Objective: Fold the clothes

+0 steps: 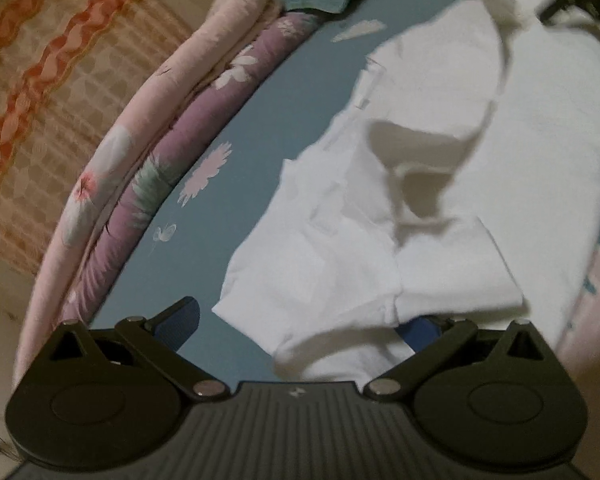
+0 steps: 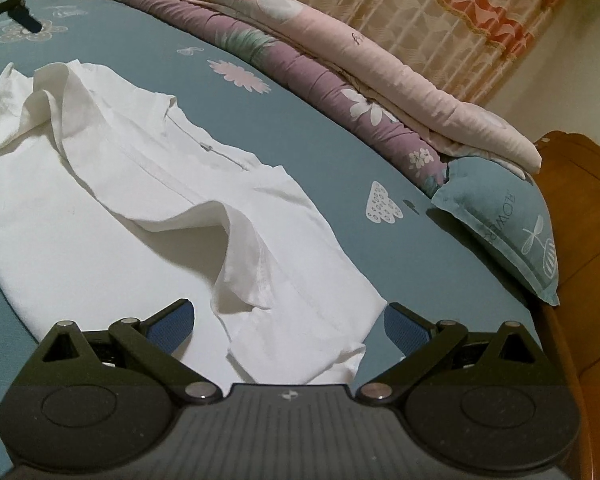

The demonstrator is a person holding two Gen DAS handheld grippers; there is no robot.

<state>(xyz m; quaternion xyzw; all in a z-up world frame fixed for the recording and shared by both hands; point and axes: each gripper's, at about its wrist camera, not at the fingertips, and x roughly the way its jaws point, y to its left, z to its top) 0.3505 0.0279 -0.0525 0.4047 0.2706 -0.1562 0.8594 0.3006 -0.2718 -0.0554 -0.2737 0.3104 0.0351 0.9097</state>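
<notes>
A white shirt (image 1: pixel 440 160) lies crumpled and partly folded over on the teal flowered bed sheet (image 1: pixel 240 120). My left gripper (image 1: pixel 300 324) is open at the shirt's near edge, and a loose flap of cloth lies between its blue pads and over the right one. In the right wrist view the same shirt (image 2: pixel 100 200) spreads to the left, with a rumpled sleeve end between the fingers of my open right gripper (image 2: pixel 288 324). Neither gripper is closed on the cloth. One of the left gripper's fingers (image 2: pixel 28 19) shows far off at the top left, above the sheet.
A folded pink and purple quilt (image 2: pixel 340 80) runs along the far side of the bed. A teal pillow (image 2: pixel 500 220) leans against a wooden headboard (image 2: pixel 580 220) on the right. A patterned curtain (image 2: pixel 440 8) hangs behind. Bare sheet (image 2: pixel 320 140) lies between shirt and quilt.
</notes>
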